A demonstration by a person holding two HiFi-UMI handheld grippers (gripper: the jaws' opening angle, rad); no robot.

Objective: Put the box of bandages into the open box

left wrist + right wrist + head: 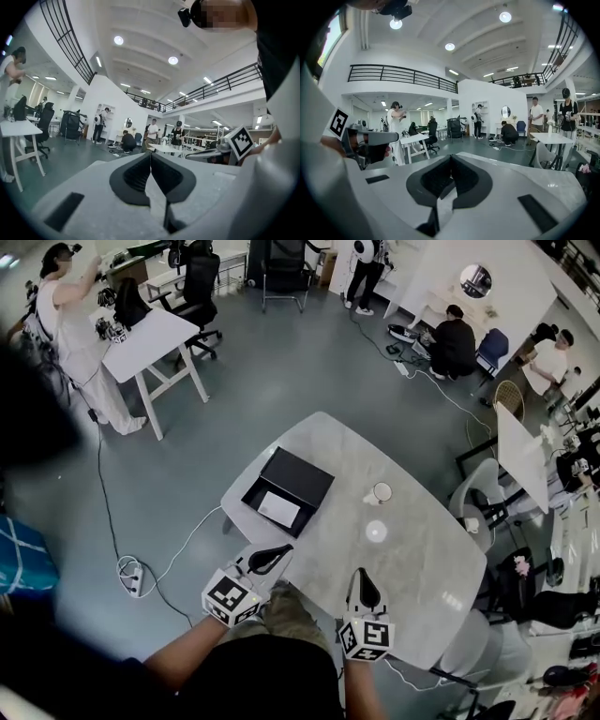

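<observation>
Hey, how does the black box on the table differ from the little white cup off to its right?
Colour: the black box is dark, the white cup pale.
Shape: the box is flat and rectangular, the cup small and round.
Contents: the box holds a white rectangular item; the cup's inside looks dark, and I can't tell what is in it.
Both stand open-topped on the table, apart from each other.

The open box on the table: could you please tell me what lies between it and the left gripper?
Nothing: in the head view only bare tabletop separates the left gripper from the open box.
</observation>
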